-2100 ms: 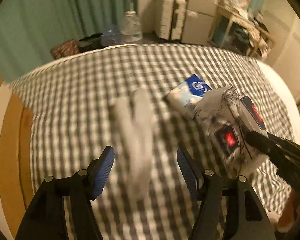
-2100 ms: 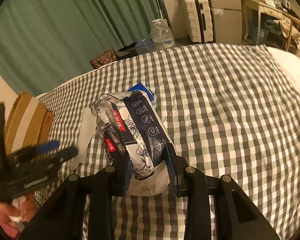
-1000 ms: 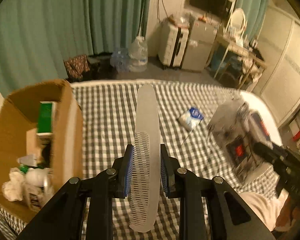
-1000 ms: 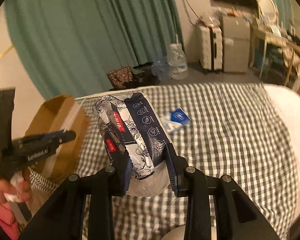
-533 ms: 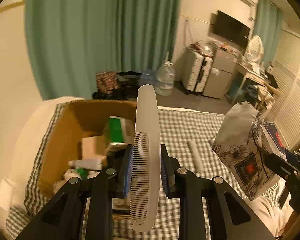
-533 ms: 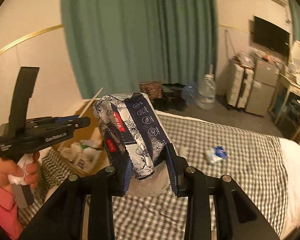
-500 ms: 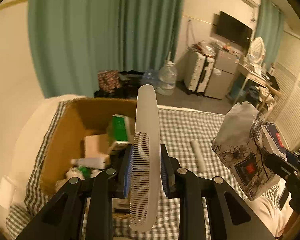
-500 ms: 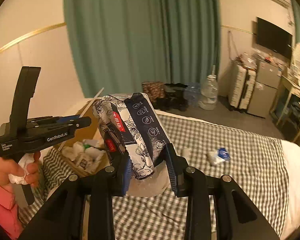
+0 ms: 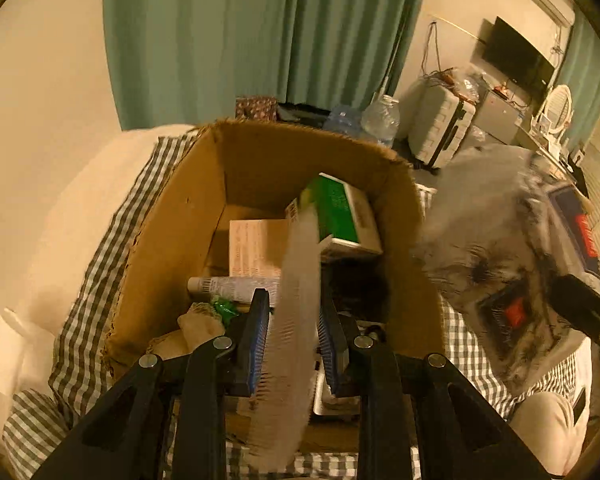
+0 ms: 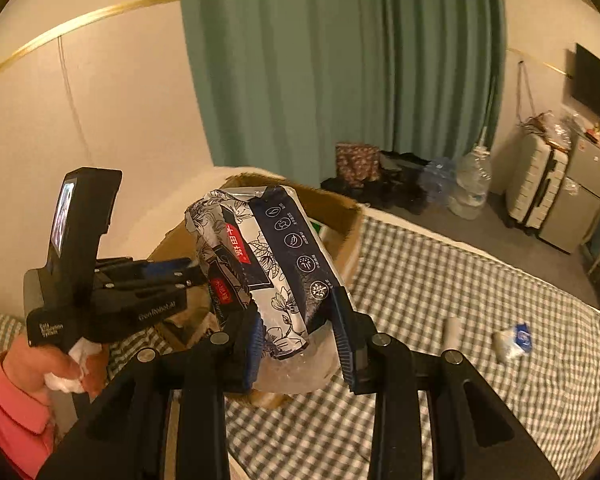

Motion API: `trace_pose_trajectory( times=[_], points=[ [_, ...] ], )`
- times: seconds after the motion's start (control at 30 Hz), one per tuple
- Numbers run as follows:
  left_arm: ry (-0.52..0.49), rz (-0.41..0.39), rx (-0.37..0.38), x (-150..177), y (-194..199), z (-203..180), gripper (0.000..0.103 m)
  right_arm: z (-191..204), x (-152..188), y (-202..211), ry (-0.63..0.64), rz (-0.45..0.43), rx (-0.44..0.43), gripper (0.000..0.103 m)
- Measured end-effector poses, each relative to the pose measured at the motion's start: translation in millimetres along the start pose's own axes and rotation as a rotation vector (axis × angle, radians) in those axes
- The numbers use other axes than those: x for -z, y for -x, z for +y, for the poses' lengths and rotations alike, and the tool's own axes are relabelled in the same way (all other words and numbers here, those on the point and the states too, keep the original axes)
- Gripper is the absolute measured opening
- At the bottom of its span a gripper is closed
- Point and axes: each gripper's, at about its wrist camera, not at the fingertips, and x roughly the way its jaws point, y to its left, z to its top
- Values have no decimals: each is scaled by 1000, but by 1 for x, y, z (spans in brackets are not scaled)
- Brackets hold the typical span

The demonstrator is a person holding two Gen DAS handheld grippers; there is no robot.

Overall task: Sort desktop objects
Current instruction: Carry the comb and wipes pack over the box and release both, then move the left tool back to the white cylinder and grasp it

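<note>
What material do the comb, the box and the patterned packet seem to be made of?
Comb: probably translucent matte plastic; light passes through its thin teeth.
Box: brown corrugated cardboard with ragged, fibrous top edges.
Packet: likely glossy printed plastic film, crinkled and shiny.

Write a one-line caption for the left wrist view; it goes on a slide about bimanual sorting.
Left gripper carries a comb over an open cardboard box already holding several items.

I see a dim, warm-lit bedroom: teal curtains [image 10: 340, 68] hang floor-length against cream walls [image 10: 112, 92], one crossed by a thin gold trim line [image 10: 72, 24]. A bed in a grey-checked cover [image 10: 440, 288] fills the foreground. Beyond stand a white suitcase [image 10: 536, 184], a small grey fridge [image 10: 584, 196], a wall-mounted television [image 9: 516, 60] and large water bottles [image 10: 472, 184] on the floor.
</note>
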Motion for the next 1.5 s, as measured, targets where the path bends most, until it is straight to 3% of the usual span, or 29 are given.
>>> trace_pose_trajectory(
  times=[0.27,0.3,0.33,0.37,0.4,0.53,0.63,0.67,0.77,0.83,0.97,1.13,1.27,1.5],
  points=[
    [19,19,-21,1,-15,17,28,12,-9,-52,-7,58,-44,34],
    [25,23,-24,1,-16,20,33,13,-10,-54,-13,55,-49,45],
    [33,29,-31,3,-16,23,49,13,-11,-55,-27,39,-50,69],
    [36,29,-43,4,-15,24,61,15,-11,-53,-42,19,-39,79],
    [38,21,-64,6,-12,26,64,16,-11,-50,-59,-8,-25,85],
    [52,1,-100,12,0,29,74,13,-10,-35,-63,-60,-9,85],
    [94,-18,-152,14,11,24,93,1,-6,-24,-53,-76,65,85],
    [120,-43,-178,16,19,20,93,-9,-2,-17,-71,-76,89,85],
    [133,-60,-146,19,29,-1,95,-39,3,5,-158,-96,109,85],
    [107,-54,-132,19,33,-19,95,-56,3,22,-196,-119,114,85],
    [49,-62,-104,24,41,-68,100,-92,12,64,-229,-180,206,85],
    [-15,-60,-72,29,37,-127,102,-138,33,92,-330,-200,276,89],
    [-91,-34,-60,33,17,-178,103,-179,55,97,-402,-168,333,89],
    [-174,28,-35,39,-29,-243,103,-244,91,79,-545,-73,336,89]
  ],
)
